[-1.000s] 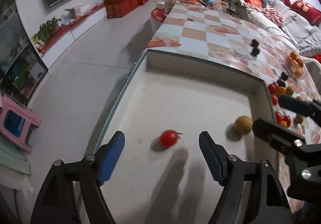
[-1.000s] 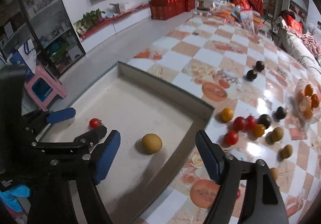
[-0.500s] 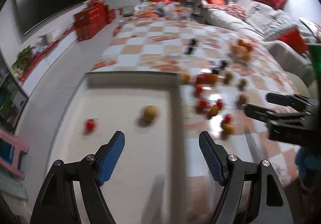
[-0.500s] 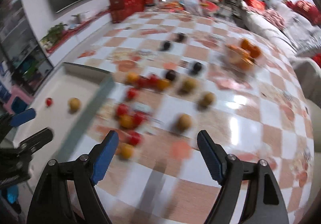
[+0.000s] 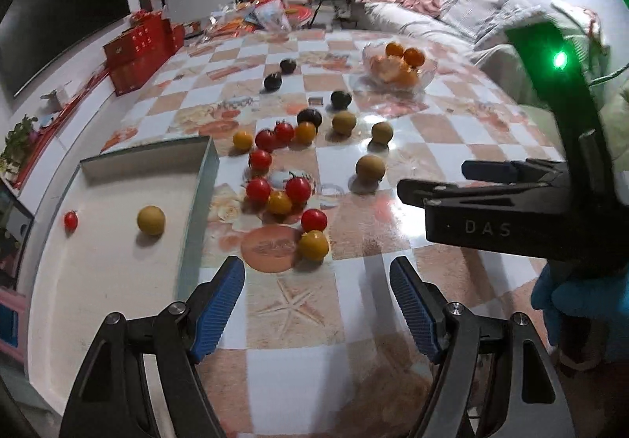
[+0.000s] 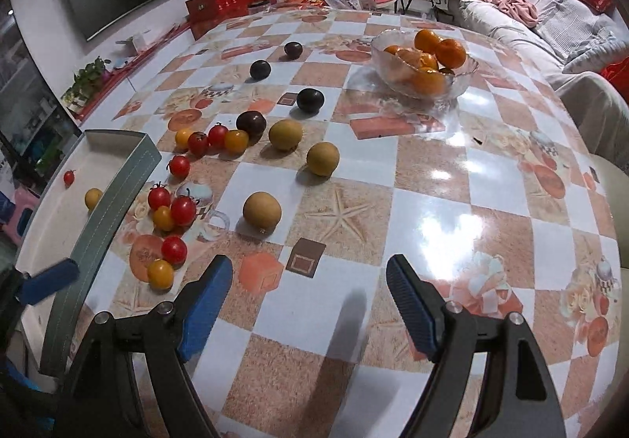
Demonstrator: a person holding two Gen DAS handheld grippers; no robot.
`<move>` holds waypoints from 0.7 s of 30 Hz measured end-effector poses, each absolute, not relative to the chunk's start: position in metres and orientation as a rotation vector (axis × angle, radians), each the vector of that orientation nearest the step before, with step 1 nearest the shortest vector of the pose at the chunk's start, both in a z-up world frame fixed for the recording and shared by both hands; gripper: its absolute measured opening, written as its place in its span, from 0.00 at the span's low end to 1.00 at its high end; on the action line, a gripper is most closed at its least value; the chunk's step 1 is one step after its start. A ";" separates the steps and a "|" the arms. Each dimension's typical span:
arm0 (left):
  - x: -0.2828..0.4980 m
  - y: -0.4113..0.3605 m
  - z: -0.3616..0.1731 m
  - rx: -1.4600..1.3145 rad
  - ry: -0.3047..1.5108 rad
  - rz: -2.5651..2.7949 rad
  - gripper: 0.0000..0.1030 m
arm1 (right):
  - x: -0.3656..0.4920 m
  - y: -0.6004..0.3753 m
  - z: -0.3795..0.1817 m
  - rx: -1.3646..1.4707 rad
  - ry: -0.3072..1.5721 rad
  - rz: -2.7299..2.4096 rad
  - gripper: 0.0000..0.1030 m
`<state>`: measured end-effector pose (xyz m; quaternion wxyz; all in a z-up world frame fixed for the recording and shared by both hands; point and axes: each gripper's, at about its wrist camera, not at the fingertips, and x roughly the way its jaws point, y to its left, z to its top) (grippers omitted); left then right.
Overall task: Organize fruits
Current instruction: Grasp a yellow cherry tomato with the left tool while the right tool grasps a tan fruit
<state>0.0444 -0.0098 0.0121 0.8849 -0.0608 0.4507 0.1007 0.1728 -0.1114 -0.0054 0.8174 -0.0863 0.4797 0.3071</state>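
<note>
A glossy, smooth tablecloth [image 6: 432, 178] in a checked print reflects bright ceiling light. A clear glass bowl [image 6: 460, 84] holds oranges. The tray [image 5: 118, 281] has a matt, pale floor and dull grey walls. Cherry tomatoes [image 5: 297, 189] look shiny-skinned. Both grippers have matt black plastic frames and ribbed blue pads [image 6: 412, 304].

red cherry tomatoes [image 6: 173, 248]: 8 | yellow ones [image 6: 160, 273]: 4 | brown round fruits [image 6: 262, 211]: 4 | dark plums [image 6: 310, 99]: 4 | bowl of oranges [image 6: 460, 86]: 1 | tray [image 6: 114, 210]: 1
</note>
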 end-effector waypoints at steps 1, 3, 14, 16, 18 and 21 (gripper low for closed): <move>0.048 -0.012 0.009 -0.130 0.939 0.209 0.75 | 0.175 -0.110 -0.007 -0.181 1.025 0.663 0.81; 0.054 -0.013 0.003 -0.123 0.933 0.227 0.75 | 0.177 -0.107 -0.012 -0.178 1.031 0.680 0.81; 0.071 -0.001 -0.017 -0.163 0.954 0.268 0.75 | 0.184 -0.077 -0.023 -0.232 1.013 0.739 0.64; 0.073 -0.002 -0.020 -0.166 0.962 0.263 0.75 | 0.187 -0.073 -0.026 -0.230 1.019 0.744 0.61; 0.074 -0.002 -0.023 -0.160 0.968 0.266 0.74 | 0.188 -0.069 -0.027 -0.237 1.008 0.743 0.60; 0.077 -0.002 -0.030 -0.169 0.999 0.255 0.54 | 0.188 -0.063 -0.027 -0.265 0.994 0.743 0.52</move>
